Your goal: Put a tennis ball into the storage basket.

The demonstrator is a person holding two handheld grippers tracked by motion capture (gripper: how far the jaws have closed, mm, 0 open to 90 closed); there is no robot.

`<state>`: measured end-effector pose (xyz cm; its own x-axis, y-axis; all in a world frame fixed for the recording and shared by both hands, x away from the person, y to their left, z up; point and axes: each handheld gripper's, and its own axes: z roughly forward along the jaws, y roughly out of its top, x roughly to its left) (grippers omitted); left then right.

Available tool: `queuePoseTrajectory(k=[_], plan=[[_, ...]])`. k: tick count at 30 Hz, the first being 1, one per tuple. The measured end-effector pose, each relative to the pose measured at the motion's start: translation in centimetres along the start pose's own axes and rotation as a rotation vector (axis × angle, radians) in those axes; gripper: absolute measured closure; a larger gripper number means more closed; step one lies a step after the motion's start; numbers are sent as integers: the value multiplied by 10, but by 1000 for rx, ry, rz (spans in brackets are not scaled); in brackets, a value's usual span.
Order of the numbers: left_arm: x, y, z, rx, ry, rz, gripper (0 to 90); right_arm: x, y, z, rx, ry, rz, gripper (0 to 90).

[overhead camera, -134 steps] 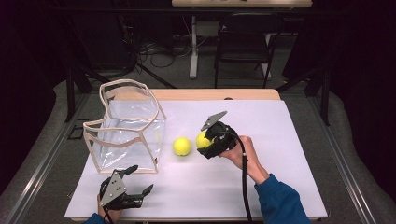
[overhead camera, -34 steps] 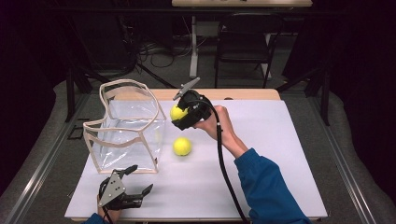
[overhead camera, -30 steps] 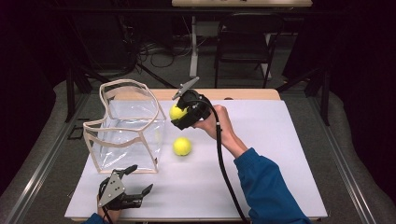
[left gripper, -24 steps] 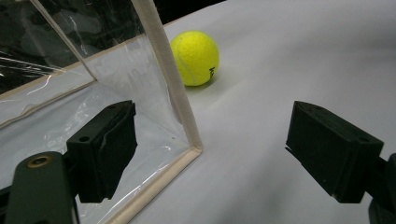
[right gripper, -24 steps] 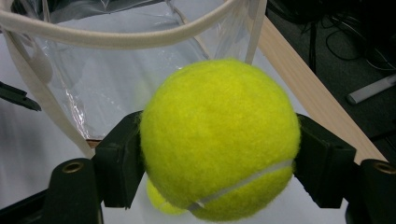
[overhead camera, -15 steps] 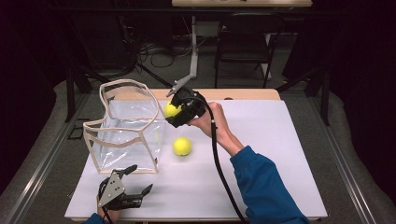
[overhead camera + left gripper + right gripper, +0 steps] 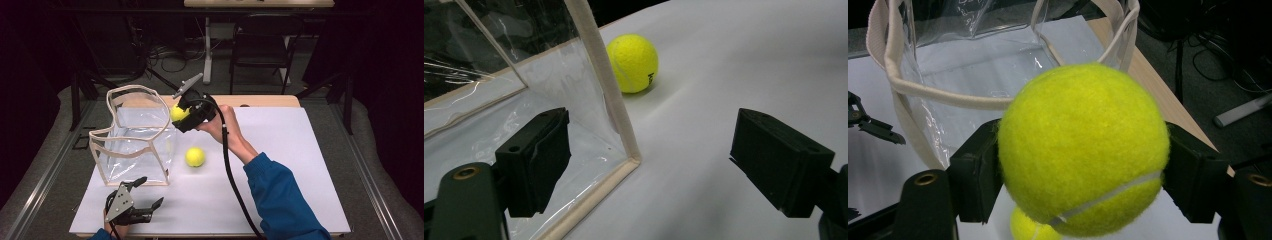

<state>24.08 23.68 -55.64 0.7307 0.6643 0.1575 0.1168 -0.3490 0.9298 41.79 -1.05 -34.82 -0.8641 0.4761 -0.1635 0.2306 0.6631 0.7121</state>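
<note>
My right gripper is shut on a yellow tennis ball and holds it in the air at the right rim of a clear plastic bag with cream trim. A second tennis ball lies on the white table just right of the bag; a sliver of it shows under the held ball. My left gripper rests open near the table's front left edge, its jaws on either side of the bag's near corner.
The white sheet covers the table, with a wooden strip at the far edge. A chair and cables stand on the dark floor beyond. A blue sleeve crosses the table's front right.
My right gripper has carried the held ball up and left, from the table's middle to the bag's right rim. The left gripper and the loose ball have stayed put.
</note>
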Motion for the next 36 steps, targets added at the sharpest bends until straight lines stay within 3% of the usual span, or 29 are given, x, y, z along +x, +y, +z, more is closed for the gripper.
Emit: queuePoseTrajectory(k=[36], plan=[[0,0,0,-11,2,-10,161,2,26,-1,-60,1,-6,258]])
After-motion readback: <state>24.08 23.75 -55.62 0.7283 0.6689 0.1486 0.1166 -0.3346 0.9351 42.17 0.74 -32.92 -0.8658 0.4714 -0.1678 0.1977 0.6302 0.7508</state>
